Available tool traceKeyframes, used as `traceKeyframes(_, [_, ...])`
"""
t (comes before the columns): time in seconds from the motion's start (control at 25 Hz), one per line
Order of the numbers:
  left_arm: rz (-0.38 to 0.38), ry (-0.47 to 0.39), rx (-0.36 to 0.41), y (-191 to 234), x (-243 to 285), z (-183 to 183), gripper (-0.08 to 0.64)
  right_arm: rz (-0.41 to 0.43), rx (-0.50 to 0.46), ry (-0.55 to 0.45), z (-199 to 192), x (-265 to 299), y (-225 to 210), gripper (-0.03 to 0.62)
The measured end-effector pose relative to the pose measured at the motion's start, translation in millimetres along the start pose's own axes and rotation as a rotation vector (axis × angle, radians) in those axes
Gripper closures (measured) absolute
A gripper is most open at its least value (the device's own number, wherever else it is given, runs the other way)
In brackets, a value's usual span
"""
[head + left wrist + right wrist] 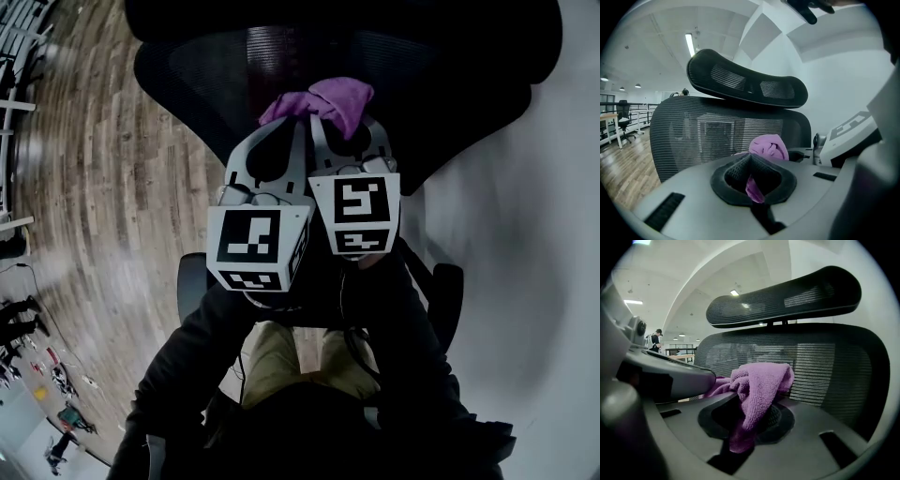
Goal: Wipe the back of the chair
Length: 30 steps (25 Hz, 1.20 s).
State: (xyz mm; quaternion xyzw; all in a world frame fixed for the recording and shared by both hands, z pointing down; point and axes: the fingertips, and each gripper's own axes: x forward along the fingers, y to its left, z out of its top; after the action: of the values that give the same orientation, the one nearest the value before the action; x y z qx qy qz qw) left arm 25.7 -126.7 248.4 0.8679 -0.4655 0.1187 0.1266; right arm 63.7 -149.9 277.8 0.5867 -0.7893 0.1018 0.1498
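A black mesh chair back (450, 84) fills the top of the head view, with its headrest (745, 84) above it in the gripper views. A purple cloth (323, 98) is bunched against the mesh. My left gripper (281, 122) and right gripper (342, 122) sit side by side, each shut on the cloth. In the left gripper view the cloth (768, 147) is pinched between the jaws of the left gripper (752, 161). In the right gripper view the cloth (759, 390) drapes over the jaws of the right gripper (750, 404), close to the chair back (834, 366).
Wooden floor (103, 187) lies to the left of the chair and a white wall (544, 234) to the right. A desk and an office chair (623, 119) stand far off at the left. A person (656, 339) stands in the distance.
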Motion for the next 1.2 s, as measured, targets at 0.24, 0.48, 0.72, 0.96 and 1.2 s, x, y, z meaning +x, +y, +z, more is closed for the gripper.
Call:
traceKeyframes(0.24, [-0.016, 0.003, 0.003, -25, 3, 2, 0.551, -0.021, 0.008, -0.007, -2, -18, -19, 0.512])
traceKeyframes(0.48, [-0.037, 0.004, 0.013, -47, 14, 4, 0.551, -0.032, 0.023, -0.012, -6, -29, -40, 0.512])
traceKeyframes(0.72, [-0.07, 0.003, 0.019, -77, 25, 5, 0.551, -0.053, 0.034, -0.014, -11, -45, -67, 0.512])
traceKeyframes(0.96, [-0.102, 0.006, 0.027, -108, 40, 1, 0.551, -0.061, 0.052, -0.016, -23, -59, -94, 0.512])
traceKeyframes(1.2, [-0.132, 0.009, 0.04, -128, 47, -1, 0.551, -0.062, 0.069, -0.021, -29, -68, -108, 0.514])
